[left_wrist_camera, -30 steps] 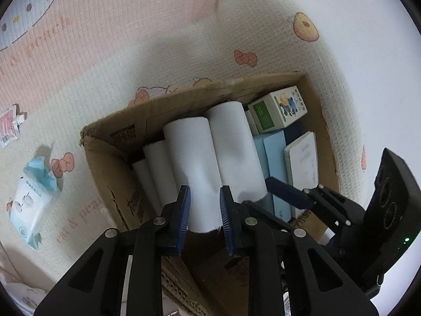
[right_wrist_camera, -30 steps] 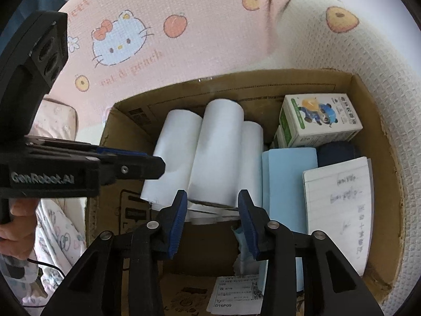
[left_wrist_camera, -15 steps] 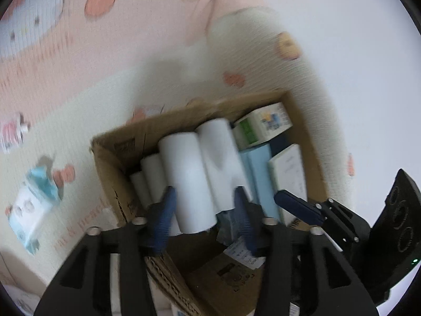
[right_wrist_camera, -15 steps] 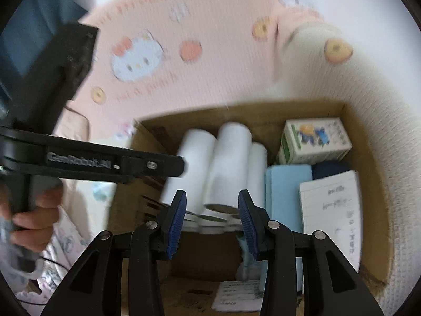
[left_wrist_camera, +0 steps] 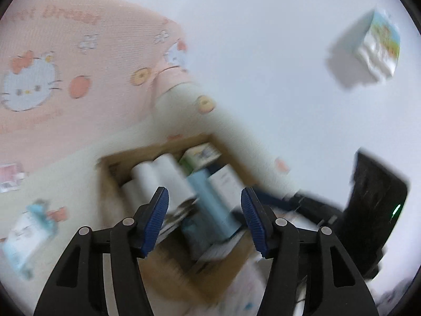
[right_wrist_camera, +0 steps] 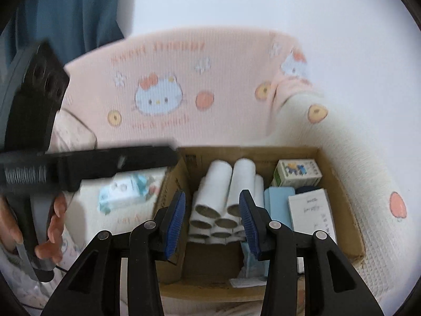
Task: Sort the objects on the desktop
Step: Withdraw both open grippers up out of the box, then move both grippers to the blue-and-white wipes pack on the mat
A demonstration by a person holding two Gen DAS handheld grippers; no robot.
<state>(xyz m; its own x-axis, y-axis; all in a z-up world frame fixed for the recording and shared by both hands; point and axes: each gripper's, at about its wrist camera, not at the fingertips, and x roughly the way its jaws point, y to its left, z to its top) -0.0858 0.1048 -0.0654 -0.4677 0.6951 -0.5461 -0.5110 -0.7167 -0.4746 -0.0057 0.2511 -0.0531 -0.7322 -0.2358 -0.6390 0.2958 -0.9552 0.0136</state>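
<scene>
A brown cardboard box [right_wrist_camera: 339, 184] sits on a Hello Kitty blanket. It holds several white paper rolls [right_wrist_camera: 223, 184], a green-and-white carton [right_wrist_camera: 297, 175], a light blue flat item [right_wrist_camera: 279, 205] and a white notepad [right_wrist_camera: 313, 210]. My right gripper [right_wrist_camera: 212, 220] is open and empty, raised above the box's near side. My left gripper [left_wrist_camera: 202, 221] is open and empty, above and behind the box [left_wrist_camera: 113, 168] in a blurred view. The left gripper also shows at the left of the right wrist view [right_wrist_camera: 79, 160], held by a hand.
A blue-and-white wipes pack [right_wrist_camera: 123, 193] lies on the blanket left of the box, also in the left wrist view [left_wrist_camera: 29, 231]. A small pink packet [left_wrist_camera: 9, 176] lies further left. A white tissue pack [left_wrist_camera: 368, 50] sits far off on the white surface.
Both grippers have pulled up and back from the box. The left jaws have opened wide from nearly shut over a paper roll. The right jaws stayed open.
</scene>
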